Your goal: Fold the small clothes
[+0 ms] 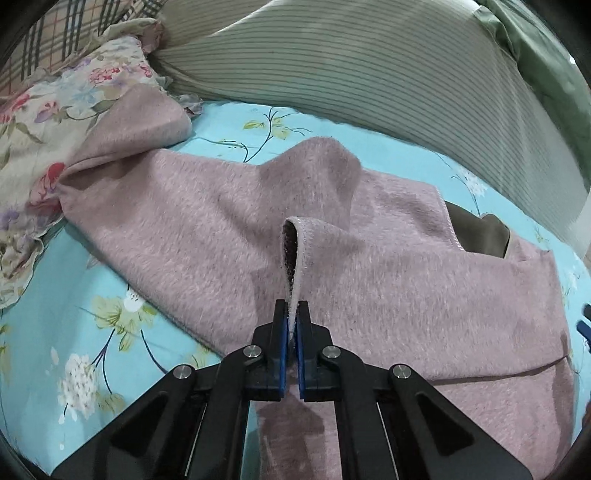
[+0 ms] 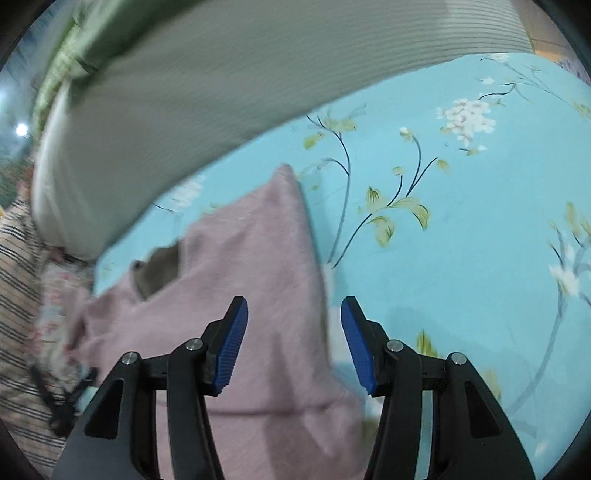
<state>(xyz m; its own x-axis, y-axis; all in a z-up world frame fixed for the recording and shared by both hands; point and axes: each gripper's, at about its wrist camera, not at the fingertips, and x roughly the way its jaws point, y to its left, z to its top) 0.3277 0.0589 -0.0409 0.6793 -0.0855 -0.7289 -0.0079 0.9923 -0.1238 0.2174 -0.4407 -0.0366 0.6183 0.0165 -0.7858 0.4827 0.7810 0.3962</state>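
Note:
A pink fuzzy garment (image 1: pixel 207 221) lies spread on a turquoise floral bedsheet (image 1: pixel 55 314). My left gripper (image 1: pixel 293 314) is shut on a raised hem edge of the garment, pinching a fold that stands up in front of the fingers. A brown inner patch (image 1: pixel 476 232) shows at the garment's right. In the right wrist view the same pink garment (image 2: pixel 251 258) lies under and ahead of my right gripper (image 2: pixel 293 317), which is open and empty, just above the garment's right edge. The right view is blurred.
A striped grey-green pillow (image 1: pixel 369 66) lies across the back of the bed and also shows in the right wrist view (image 2: pixel 184 92). A floral cloth (image 1: pixel 44 122) and a plaid cloth (image 1: pixel 66 29) lie at the left. Open bedsheet (image 2: pixel 461 221) extends to the right.

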